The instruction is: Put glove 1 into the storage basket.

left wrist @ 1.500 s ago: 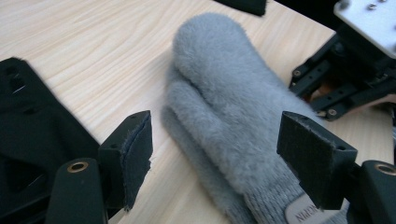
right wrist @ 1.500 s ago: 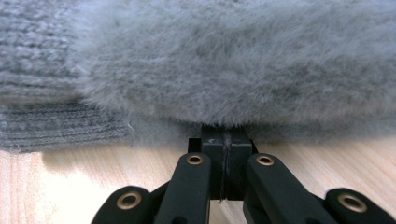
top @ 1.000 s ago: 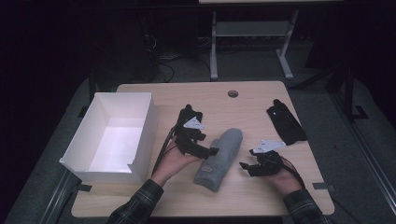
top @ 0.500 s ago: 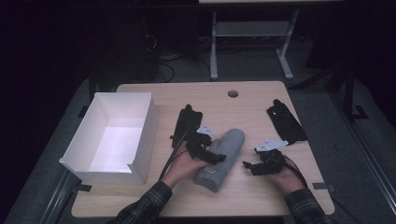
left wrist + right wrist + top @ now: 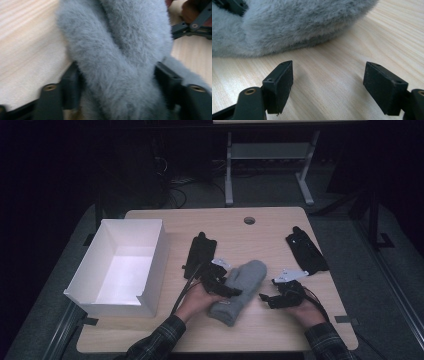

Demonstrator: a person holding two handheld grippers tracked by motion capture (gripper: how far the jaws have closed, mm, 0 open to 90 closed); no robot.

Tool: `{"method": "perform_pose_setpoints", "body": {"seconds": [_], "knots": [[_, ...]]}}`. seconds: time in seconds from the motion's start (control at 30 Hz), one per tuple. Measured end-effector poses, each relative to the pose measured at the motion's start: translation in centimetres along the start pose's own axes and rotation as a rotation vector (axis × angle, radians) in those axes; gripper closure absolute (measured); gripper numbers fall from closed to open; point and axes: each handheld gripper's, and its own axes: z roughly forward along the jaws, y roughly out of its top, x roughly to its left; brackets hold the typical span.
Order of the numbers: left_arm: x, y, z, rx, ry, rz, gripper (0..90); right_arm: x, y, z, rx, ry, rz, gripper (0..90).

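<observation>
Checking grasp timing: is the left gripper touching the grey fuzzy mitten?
Touching. The left gripper view shows the left gripper with both jaws pressed into the mitten.

The left tongs (image 5: 117, 97) have just been closing around a fluffy grey mitten (image 5: 117, 50), their pads (image 5: 71, 87) pressing its sides, over the wooden surface (image 5: 27, 45).

A fluffy grey mitten (image 5: 239, 291) lies on a pale wood-grain table (image 5: 260, 335), flanked by two black gloves (image 5: 200, 254) (image 5: 306, 251) and a white box (image 5: 122, 265). Black grippers (image 5: 224, 289) (image 5: 266, 299) meet it; the sleeves (image 5: 155, 344) are dark plaid.
</observation>
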Motion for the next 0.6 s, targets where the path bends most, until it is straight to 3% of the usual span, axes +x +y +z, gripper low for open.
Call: {"method": "perform_pose_setpoints", "body": {"seconds": [0.13,0.27,0.6], "knots": [[0.3,-0.1,0.0,-0.001,-0.039,-0.026,49.8,0.0,-0.1,0.1,-0.011,0.002,0.001,19.2],[0.3,0.1,-0.2,0.008,-0.047,-0.016,62.9,-0.2,-0.1,0.3,-0.003,0.008,0.014,14.3],[0.0,0.6,-1.8,-0.039,-0.039,-0.018,69.9,-0.2,-0.1,0.3,-0.002,0.009,0.012,13.6]]}}
